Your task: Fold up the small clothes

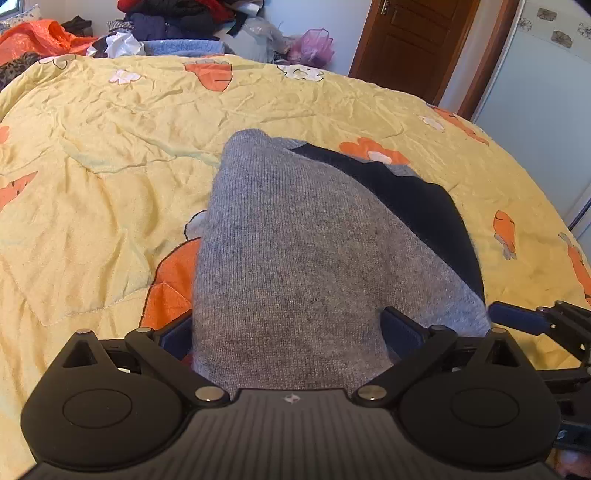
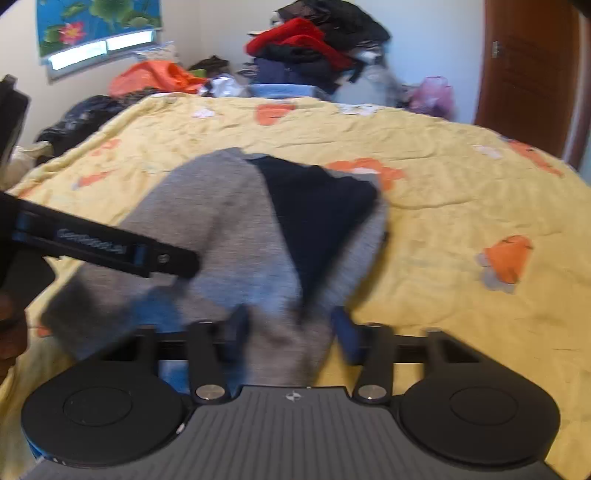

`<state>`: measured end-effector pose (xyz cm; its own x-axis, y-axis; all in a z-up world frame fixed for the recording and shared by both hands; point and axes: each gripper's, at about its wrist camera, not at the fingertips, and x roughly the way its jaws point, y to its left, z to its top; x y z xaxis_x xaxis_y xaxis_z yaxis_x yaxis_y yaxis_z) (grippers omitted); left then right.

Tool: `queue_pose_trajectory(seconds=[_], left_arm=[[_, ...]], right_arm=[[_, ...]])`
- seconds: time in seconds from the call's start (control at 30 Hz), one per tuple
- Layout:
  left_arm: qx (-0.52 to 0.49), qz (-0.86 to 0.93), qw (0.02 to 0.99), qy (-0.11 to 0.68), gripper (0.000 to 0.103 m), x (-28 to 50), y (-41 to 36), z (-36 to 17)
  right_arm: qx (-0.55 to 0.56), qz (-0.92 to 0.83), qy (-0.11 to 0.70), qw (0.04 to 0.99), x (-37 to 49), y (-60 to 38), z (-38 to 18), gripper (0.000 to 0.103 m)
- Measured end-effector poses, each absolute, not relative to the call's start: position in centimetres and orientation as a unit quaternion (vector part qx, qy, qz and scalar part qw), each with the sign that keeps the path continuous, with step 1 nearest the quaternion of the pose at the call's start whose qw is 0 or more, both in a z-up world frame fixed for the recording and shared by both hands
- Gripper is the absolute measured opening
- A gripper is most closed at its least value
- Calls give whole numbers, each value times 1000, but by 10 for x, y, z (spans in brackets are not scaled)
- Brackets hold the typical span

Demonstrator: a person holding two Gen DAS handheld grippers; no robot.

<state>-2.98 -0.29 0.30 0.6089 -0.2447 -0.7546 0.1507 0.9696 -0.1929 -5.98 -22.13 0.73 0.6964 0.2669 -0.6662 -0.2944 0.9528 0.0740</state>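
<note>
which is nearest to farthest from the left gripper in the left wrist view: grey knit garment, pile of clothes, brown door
1. grey knit garment, lying between the left gripper fingers, centre.
2. pile of clothes, beyond the bed's far edge, upper left.
3. brown door, upper right; close to the pile in depth, ranking uncertain.

Soft daylight fills the room, entering at a window that glares white in the right wrist view. That view is smeared with motion blur, while the left wrist view is sharp. Fisheye distortion bows the bed edges and door.
</note>
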Motion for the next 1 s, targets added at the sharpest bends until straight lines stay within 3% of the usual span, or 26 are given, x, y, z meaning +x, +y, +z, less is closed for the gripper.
queue_pose_trajectory(seconds=[0.1, 0.17, 0.23, 0.73, 0.87, 1.0], left_arm=[[-56, -103, 896, 428, 103, -38, -1, 7], [-55, -93, 899, 424, 103, -50, 3, 11], [-48, -85, 906, 411, 103, -66, 7, 15], [-35, -60, 914, 400, 103, -128, 47, 17], [-83, -114, 920, 365, 103, -108, 46, 48], [-124, -209, 902, 357, 103, -70, 28, 57]], right_arm=[[8, 159, 347, 924, -77, -230, 17, 79], [6, 155, 340, 927, -94, -231, 22, 96], [8, 166, 334, 928, -112, -231, 22, 100], [21, 140, 331, 933, -159, -228, 7, 101], [33, 129, 289, 948, -133, -229, 30, 102], [55, 127, 299, 944, -75, -229, 41, 102]])
